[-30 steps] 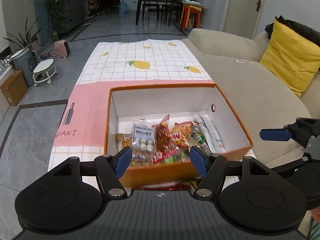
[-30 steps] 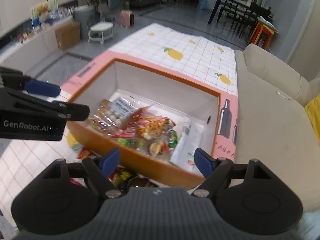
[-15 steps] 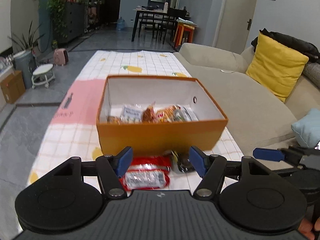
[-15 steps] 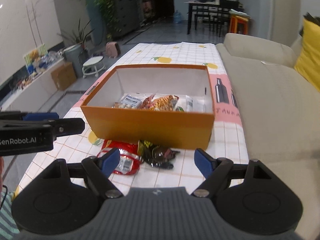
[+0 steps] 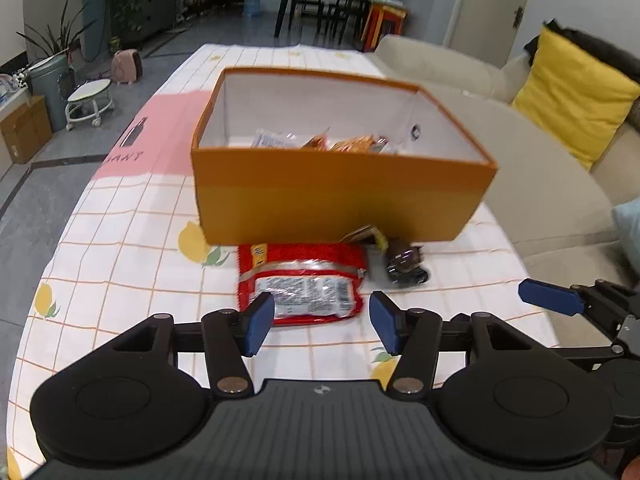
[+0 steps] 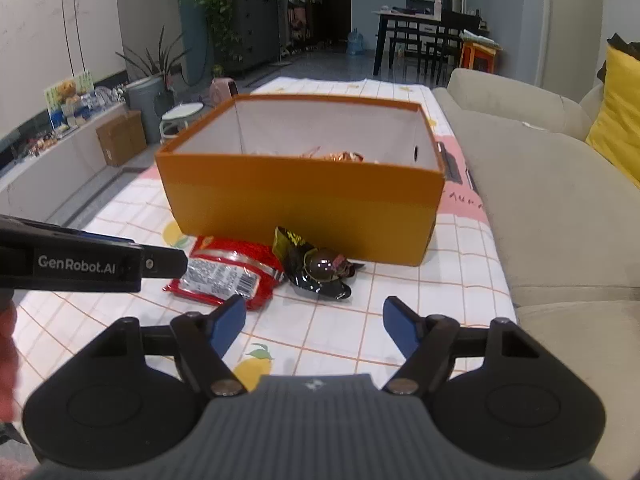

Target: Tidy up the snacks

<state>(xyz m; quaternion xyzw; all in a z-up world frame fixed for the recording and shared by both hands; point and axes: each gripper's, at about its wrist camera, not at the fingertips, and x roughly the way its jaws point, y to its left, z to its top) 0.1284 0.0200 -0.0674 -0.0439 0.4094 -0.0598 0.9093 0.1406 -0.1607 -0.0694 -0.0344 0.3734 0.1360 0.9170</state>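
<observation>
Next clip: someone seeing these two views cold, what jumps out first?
The orange box mid-table, open-topped with snack packets showing inside. In front of it, a red packet and a dark wrapper lie on the lemon-print cloth. Both open grippers, left and right, hang just short of them.

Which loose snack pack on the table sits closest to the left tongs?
The flat red foil pack with the white label, right ahead of the open left tongs. The crumpled dark brown wrapper lies further right, nearer the orange cardboard box.
</observation>
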